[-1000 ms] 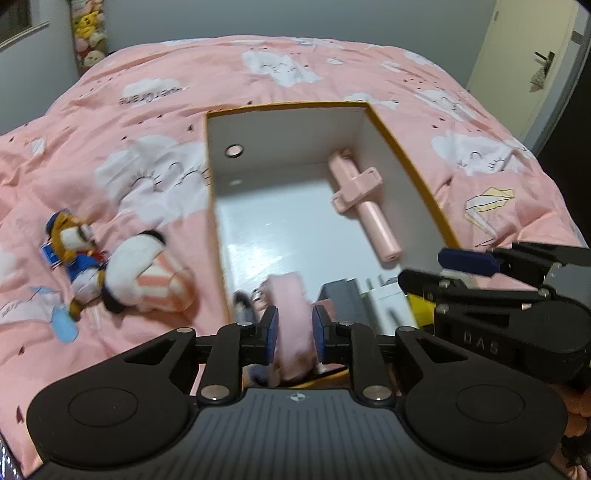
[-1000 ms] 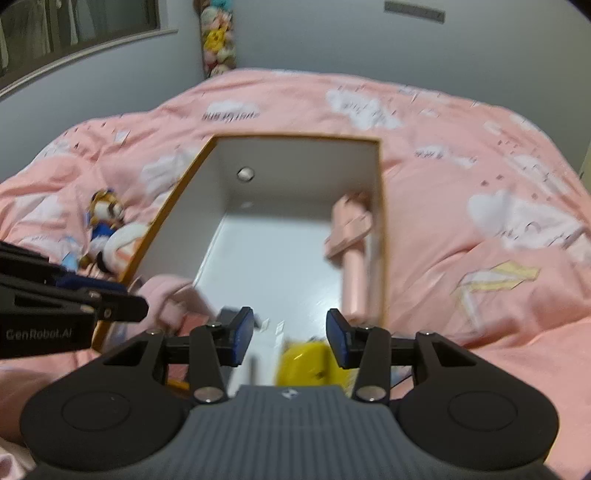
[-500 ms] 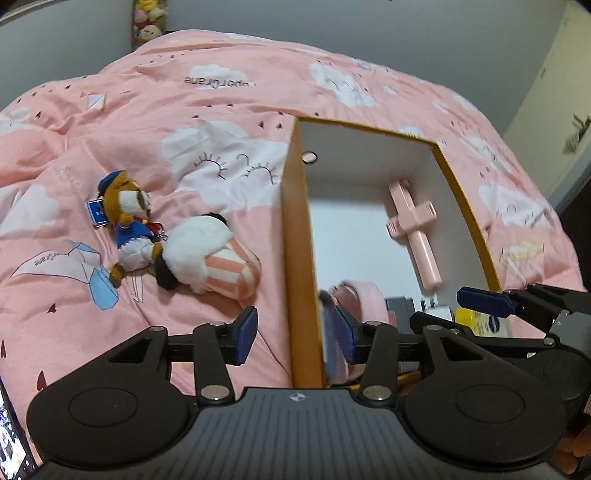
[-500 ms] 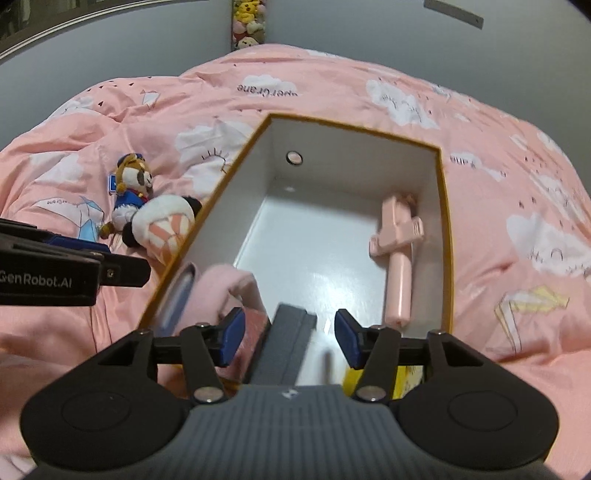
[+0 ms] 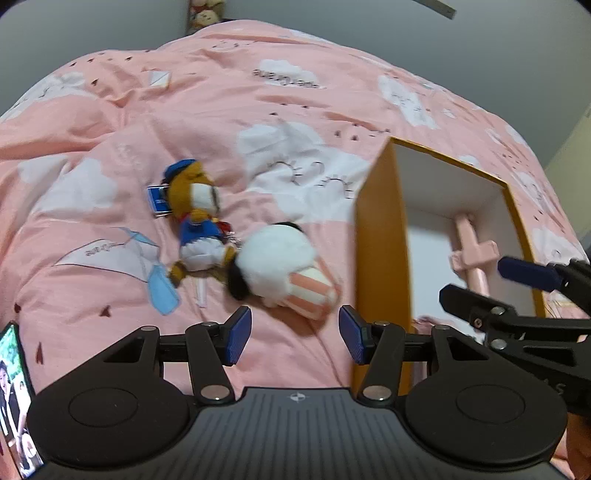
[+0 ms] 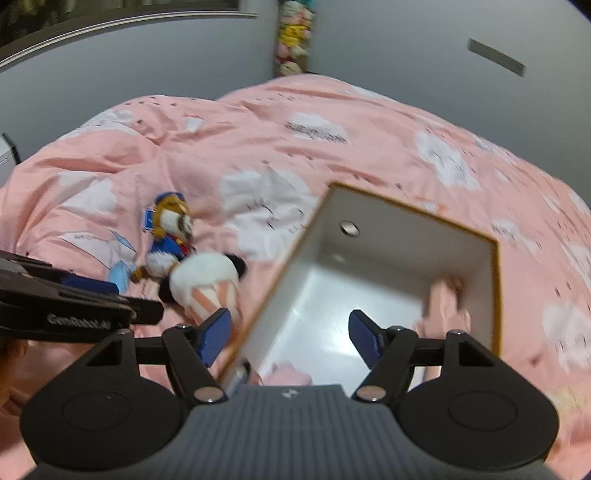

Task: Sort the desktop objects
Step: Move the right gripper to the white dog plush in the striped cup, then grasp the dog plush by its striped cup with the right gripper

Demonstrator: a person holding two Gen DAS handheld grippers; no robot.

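Note:
An orange box (image 5: 380,236) with a white inside (image 6: 369,266) lies open on the pink bedspread. In it lie a pink cross-shaped stick (image 5: 472,254) and a pink soft item (image 6: 286,374) at the near end. A white plush with pink stripes (image 5: 284,266) and a brown bear plush in blue (image 5: 197,218) lie left of the box. My left gripper (image 5: 295,334) is open and empty, just short of the striped plush. My right gripper (image 6: 290,334) is open and empty above the box's near left wall.
A small blue card (image 5: 159,201) lies by the bear's head. A phone screen (image 5: 14,398) shows at the bottom left of the left wrist view. Plush toys (image 6: 293,33) hang on the far grey wall. The bedspread (image 5: 258,110) stretches to the back.
My left gripper let go of the pink soft item in the box, opened, and swung left toward the two plush toys. My right gripper opened wider and shifted left over the box wall.

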